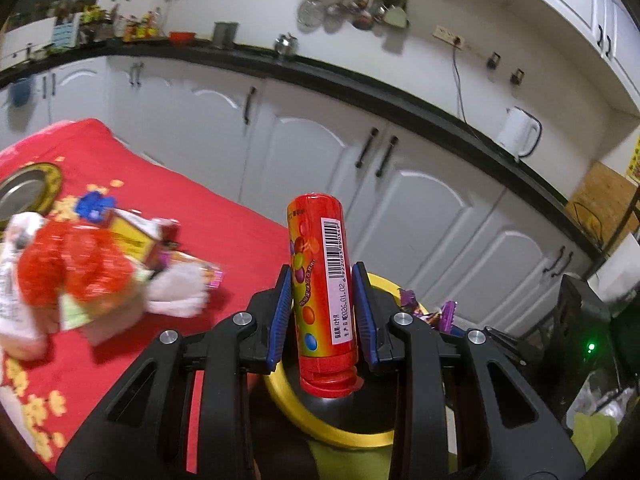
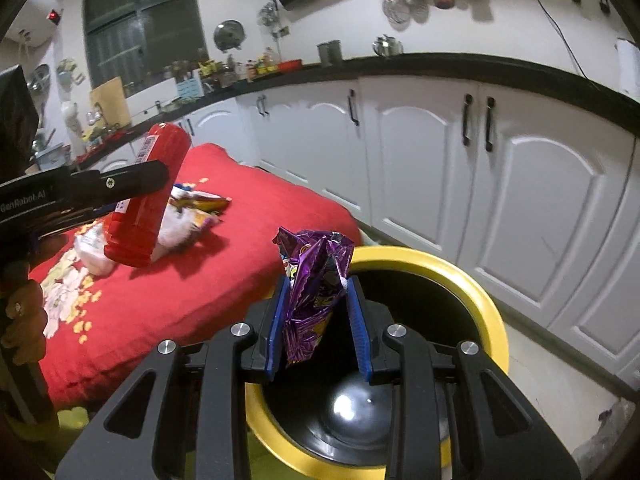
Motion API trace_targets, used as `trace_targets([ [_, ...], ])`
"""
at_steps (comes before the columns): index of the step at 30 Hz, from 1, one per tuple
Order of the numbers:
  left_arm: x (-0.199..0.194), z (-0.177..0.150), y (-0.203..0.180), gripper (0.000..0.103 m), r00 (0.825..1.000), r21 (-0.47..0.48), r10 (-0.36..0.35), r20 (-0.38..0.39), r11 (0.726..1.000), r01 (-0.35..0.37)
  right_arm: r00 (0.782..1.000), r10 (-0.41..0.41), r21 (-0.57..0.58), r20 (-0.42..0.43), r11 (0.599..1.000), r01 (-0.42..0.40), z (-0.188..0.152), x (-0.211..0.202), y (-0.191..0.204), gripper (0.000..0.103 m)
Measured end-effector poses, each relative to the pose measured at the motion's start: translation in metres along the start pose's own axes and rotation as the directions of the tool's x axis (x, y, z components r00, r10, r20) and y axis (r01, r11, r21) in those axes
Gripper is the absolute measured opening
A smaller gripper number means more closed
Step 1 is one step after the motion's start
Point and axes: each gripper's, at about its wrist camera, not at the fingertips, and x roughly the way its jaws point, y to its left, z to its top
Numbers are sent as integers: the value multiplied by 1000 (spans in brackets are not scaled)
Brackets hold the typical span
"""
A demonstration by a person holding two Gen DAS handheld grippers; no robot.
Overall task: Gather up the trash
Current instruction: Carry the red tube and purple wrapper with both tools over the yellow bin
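1. Left gripper (image 1: pixel 323 312) clamped on a red candy tube (image 1: pixel 320 280), blue pads against both its sides; tube upright with cap end down, held over the yellow rim of the bin (image 1: pixel 320 432).
2. In the right wrist view the same tube (image 2: pixel 148 196) hangs tilted above the red cloth (image 2: pixel 180 296).
3. Right gripper (image 2: pixel 318 328) closed on a crumpled purple wrapper (image 2: pixel 314 284), held above the bin's (image 2: pixel 472 280) open mouth.
4. More wrappers and tissue (image 1: pixel 80 276) lie piled on the red cloth (image 1: pixel 224 224), left of the bin.
5. Behind: white cabinets (image 2: pixel 480 184), black countertop (image 1: pixel 360 80), white kettle (image 1: pixel 518 132), hanging utensils (image 1: pixel 360 4).
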Motion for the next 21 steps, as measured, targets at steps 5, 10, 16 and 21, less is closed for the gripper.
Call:
trace_targets([
  [5, 27, -4, -16, 23, 998, 21, -40, -53, 999, 42, 999, -24, 30, -33, 999, 25, -11, 4, -20, 28],
  [10, 50, -9, -26, 23, 993, 27, -63, -99, 997, 66, 998, -35, 60, -59, 997, 38, -21, 8, -35, 28],
  [16, 69, -14, -33, 23, 987, 27, -74, -143, 997, 79, 996, -34, 96, -87, 995, 43, -28, 13, -47, 29],
  [21, 80, -19, -35, 23, 982, 19, -80, -173, 996, 84, 994, -31, 118, -109, 992, 44, -35, 17, -52, 30],
])
